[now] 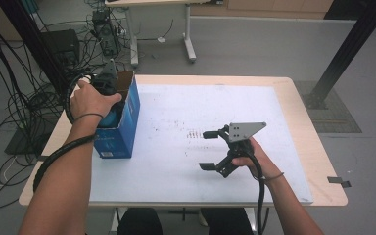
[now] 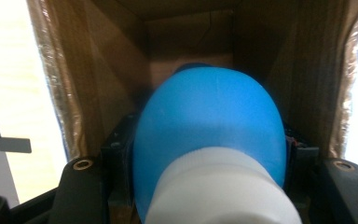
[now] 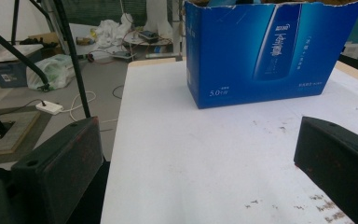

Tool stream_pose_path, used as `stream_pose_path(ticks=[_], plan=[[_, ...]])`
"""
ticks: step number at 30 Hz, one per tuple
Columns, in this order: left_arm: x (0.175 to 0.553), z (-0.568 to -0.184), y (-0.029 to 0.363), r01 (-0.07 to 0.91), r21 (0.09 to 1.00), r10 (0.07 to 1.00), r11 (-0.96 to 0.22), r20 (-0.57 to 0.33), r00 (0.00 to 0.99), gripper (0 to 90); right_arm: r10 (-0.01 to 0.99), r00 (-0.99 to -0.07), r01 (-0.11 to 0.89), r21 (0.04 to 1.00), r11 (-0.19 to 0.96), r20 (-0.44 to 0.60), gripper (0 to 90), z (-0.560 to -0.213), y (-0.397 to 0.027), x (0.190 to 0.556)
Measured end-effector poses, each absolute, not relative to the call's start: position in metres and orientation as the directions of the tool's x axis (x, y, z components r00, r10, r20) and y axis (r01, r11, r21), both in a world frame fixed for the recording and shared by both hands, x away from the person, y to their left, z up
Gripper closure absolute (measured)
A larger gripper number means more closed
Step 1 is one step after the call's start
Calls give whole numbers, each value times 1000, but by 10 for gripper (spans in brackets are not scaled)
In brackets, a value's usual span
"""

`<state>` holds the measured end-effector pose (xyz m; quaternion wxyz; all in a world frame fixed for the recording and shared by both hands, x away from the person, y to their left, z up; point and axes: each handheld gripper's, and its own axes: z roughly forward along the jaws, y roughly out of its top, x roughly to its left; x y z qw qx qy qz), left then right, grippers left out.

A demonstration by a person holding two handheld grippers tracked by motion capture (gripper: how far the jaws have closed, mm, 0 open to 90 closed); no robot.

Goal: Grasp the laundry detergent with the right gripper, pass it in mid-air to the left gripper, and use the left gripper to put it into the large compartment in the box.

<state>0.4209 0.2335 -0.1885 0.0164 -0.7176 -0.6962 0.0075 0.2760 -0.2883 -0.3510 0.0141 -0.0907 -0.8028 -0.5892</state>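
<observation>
Resting near the table's front edge, on open white surface, the right gripper spreads its jaws wide, empty, well apart from the blue box. Farther off, at the left edge, the left gripper clamps a blue bottle inside the box, hand angled downward.
</observation>
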Motion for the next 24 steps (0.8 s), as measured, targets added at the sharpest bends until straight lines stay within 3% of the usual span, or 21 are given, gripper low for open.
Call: stream_pose_path(ticks=[24], plan=[[422, -191, 238, 999, -32, 1000, -26, 0, 26, 377, 131, -983, 162, 941, 296, 128, 11, -351, -287, 276]])
